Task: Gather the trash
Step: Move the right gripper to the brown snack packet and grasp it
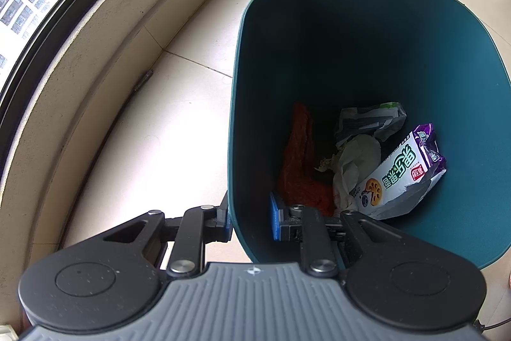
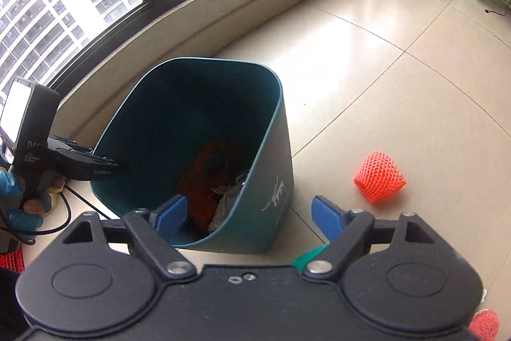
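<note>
Collecting: trash goes into the teal bin (image 2: 223,130), the landmark for every place below.
Left gripper (image 1: 249,221): clenched on the bin's near wall, one blue pad outside it, one inside, holding the bin tilted.
Right gripper (image 2: 247,218): released, jaws spread wide with nothing between the pads; it hangs above the bin's near rim, which shows in the gap.
Already in the bin: orange netting (image 1: 298,162) on the left of the floor, a crumpled white wrapper (image 1: 354,162) in the middle, a purple-and-white snack bag (image 1: 402,174) against the right wall, a grey-green packet (image 1: 372,117) behind them.
Left to collect: an orange foam net sleeve (image 2: 378,181) on the tiled floor (image 2: 399,79), right of the bin and well apart from it; another orange piece (image 2: 484,325) at the right view's bottom corner, nearer the camera.
Progress: judged past halfway, several pieces dropped and at least two outside.
Next: the right gripper likely reaches for the net sleeve.
</note>
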### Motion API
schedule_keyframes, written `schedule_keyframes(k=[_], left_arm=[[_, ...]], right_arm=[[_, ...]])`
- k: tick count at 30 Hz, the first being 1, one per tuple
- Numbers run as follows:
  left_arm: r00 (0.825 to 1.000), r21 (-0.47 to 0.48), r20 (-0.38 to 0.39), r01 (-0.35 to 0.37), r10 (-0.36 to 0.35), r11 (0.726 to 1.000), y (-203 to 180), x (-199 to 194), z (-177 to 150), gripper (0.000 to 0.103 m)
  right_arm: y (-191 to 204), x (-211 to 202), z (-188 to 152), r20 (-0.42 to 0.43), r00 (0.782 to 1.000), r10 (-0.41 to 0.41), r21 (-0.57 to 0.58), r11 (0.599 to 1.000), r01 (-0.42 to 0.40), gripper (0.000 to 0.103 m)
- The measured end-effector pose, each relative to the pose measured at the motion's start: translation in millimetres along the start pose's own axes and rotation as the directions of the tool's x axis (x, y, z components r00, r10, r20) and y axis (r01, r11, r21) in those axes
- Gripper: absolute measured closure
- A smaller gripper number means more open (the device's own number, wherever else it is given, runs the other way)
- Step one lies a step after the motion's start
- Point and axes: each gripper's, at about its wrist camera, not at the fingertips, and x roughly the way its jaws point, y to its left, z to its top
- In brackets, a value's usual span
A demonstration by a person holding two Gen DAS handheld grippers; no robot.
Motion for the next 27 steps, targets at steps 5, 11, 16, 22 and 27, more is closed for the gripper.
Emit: schedule_keyframes(k=[5,11,16,22,27], left_arm=[[1.000,0.002,0.002,-0.001,0.001,1.000,-0.2,0.1,0.1,0.083],[1.000,0.014,0.015,-0.013,0.013,1.000,-0.2,-0.8,-2.0,0.083],[0.999,0.020,0.032,-0.023,0.022,1.000,1.7,-4.6,-1.6,0.083],[0.999,0.037,0.033,-0.040,0.038,0.999,4.9,-2.4,-2.1,0.083],[0.999,0.042,0.030,-0.044,0.043,0.998,8.9,-1.0,-1.8,0.083]], right_arm=[[-48.0,-0.3,-19.1,0.005,0.998,-0.056,0.120,0.991,0.055,0.010],[-103.6,25.9,-61.7,-0.080,0.989,-0.128,0.252,0.957,0.144,0.010],[-135.4,75.3,-96.7,-0.185,0.970,-0.158,0.289,0.935,0.207,0.012],[-152.0,134.6,-125.8,-0.338,0.934,-0.119,0.279,0.935,0.220,0.013],[-151.7,171.7,-138.7,-0.391,0.909,-0.146,0.158,0.962,0.223,0.013]])
